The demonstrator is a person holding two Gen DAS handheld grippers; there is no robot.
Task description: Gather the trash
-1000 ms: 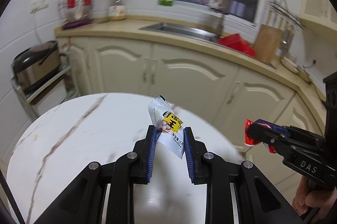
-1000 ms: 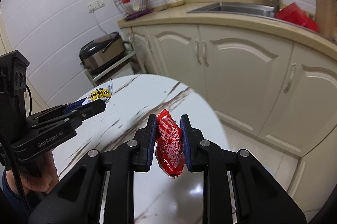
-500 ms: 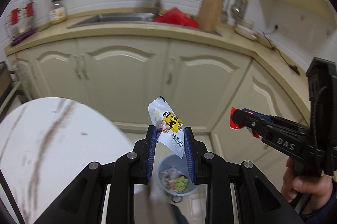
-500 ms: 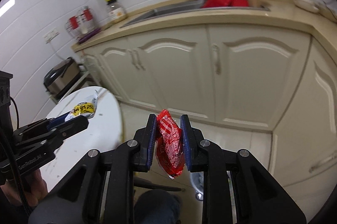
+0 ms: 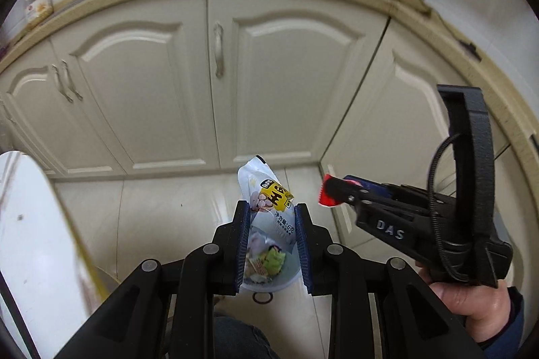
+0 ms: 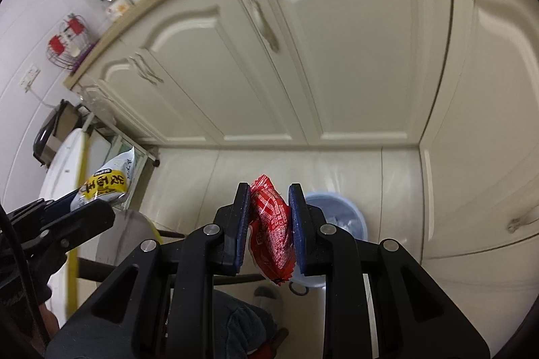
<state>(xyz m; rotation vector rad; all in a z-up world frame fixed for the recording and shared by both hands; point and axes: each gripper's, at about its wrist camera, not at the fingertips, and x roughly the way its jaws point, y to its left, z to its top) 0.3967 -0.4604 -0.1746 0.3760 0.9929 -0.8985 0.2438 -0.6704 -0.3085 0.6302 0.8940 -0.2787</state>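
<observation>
Trash bin (image 5: pixel 269 268) now below both wrappers, table swung aside

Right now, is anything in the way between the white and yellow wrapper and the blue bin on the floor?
Nothing visible blocks it. The crinkly white and yellow snack wrapper hangs between the left gripper's opening jaws, and the round pale-blue plastic bin, already holding trash, sits on the floor past them with only air between.

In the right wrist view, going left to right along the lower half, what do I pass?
Round white table → white and yellow packet in the left tool → red packet between the right tool pads → blue trash bin → corner cabinet door.
</observation>
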